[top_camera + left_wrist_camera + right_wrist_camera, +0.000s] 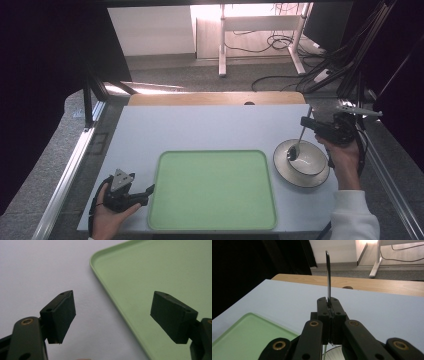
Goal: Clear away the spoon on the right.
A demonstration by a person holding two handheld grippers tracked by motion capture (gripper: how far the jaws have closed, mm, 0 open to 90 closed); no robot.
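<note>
Jaws pinching one spoon (298,141), one bowl (307,158), one tray (212,190)

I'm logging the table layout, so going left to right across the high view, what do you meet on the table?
Left tool → green tray → bowl on its plate, spoon resting in it → right tool gripping the spoon's handle.

A bowl (306,159) on a plate (287,172) sits right of the tray (212,190).
</note>
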